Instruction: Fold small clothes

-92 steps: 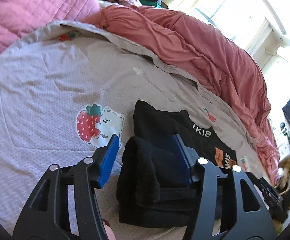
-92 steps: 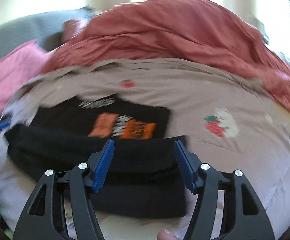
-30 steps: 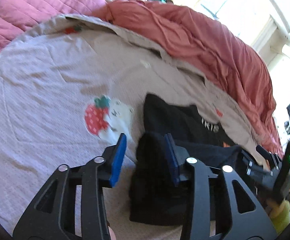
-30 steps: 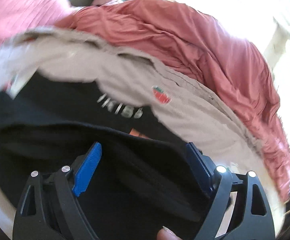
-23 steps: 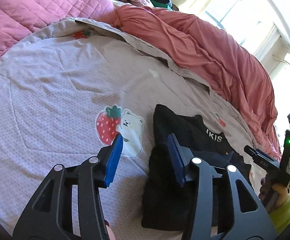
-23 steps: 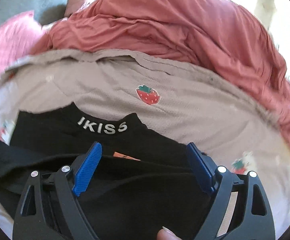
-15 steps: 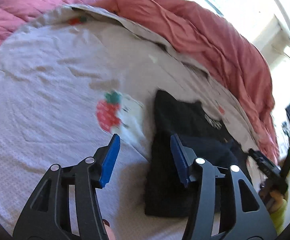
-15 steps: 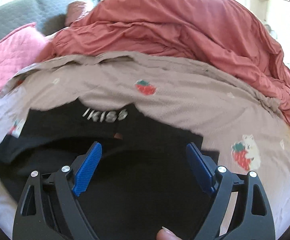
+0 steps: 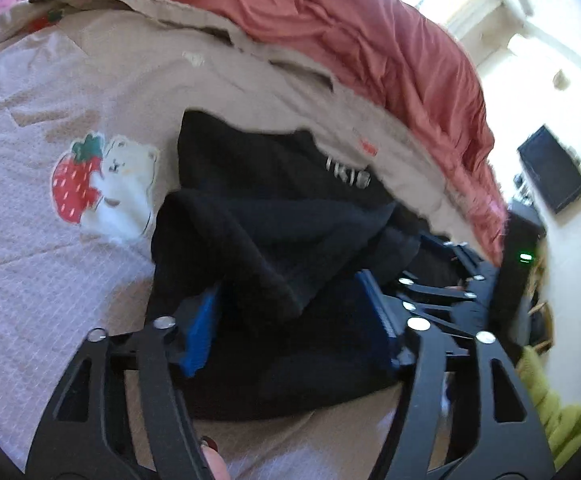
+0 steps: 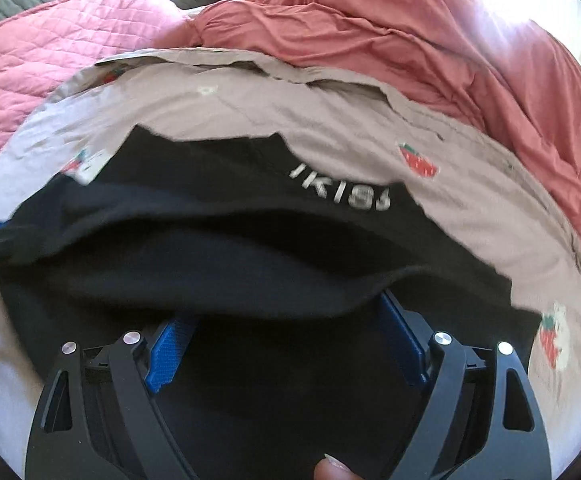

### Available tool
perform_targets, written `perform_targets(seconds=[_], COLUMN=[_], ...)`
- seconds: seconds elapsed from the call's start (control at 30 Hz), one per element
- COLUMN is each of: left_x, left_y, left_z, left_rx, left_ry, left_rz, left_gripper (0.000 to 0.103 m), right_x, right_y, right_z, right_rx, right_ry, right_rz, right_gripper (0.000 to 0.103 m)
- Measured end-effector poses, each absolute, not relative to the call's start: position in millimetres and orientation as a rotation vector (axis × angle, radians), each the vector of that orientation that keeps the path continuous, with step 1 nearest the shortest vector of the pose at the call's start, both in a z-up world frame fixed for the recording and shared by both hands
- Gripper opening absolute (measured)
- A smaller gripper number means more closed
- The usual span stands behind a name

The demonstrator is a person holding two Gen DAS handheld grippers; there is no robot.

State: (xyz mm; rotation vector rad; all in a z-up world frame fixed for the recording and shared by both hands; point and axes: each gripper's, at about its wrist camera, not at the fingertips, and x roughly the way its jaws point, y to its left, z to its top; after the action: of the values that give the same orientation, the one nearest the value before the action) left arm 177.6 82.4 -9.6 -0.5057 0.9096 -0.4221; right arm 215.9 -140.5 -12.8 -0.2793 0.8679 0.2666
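Opening left claw [image 9: 290, 312], gaping right claw [image 10: 286, 328], both straddling black T-shirt [image 10: 250, 248] unpinched at lower centre, risking fold slumping.

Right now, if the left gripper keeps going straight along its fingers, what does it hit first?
The black garment. The left gripper, jaws opening, already has a raised fold between its fingers, so it would probably press into that cloth; depth is unclear.

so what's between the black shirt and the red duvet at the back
Only a bare strip of the beige strawberry-print sheet lies between the black shirt and the red duvet; the right wrist view shows it best.
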Motion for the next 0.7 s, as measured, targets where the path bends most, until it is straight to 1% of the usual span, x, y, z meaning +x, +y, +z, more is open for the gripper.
perform_targets(seconds=[0.2,0.3,0.4,0.57,0.7], left_x=[185,186,187,194,202], left_y=[104,128,139,142,135], left_z=[1,-2,-4,-4,-6], left_rx=[-0.604,-0.665,-0.672,-0.628,-0.587], left_ry=[0.77,0.727,0.723,0.739,0.766], left_rz=[-0.396,-0.32,-0.248,-0.19,-0.187], left_gripper=[0.073,0.073,0.073,0.073,0.073], right_x=[257,274,281,261,239], right_y=[-144,-149,-164,-198,-254], right_z=[-6,-9,-8,10,24], right_rx=[-0.197,-0.181,-0.11,-0.068,-0.005], right_ry=[0.85,0.864,0.88,0.826,0.794], right_rz=[0.218,0.169,0.131,0.097,0.026], right_gripper=[0.084,0.084,0.085,0.085,0.085])
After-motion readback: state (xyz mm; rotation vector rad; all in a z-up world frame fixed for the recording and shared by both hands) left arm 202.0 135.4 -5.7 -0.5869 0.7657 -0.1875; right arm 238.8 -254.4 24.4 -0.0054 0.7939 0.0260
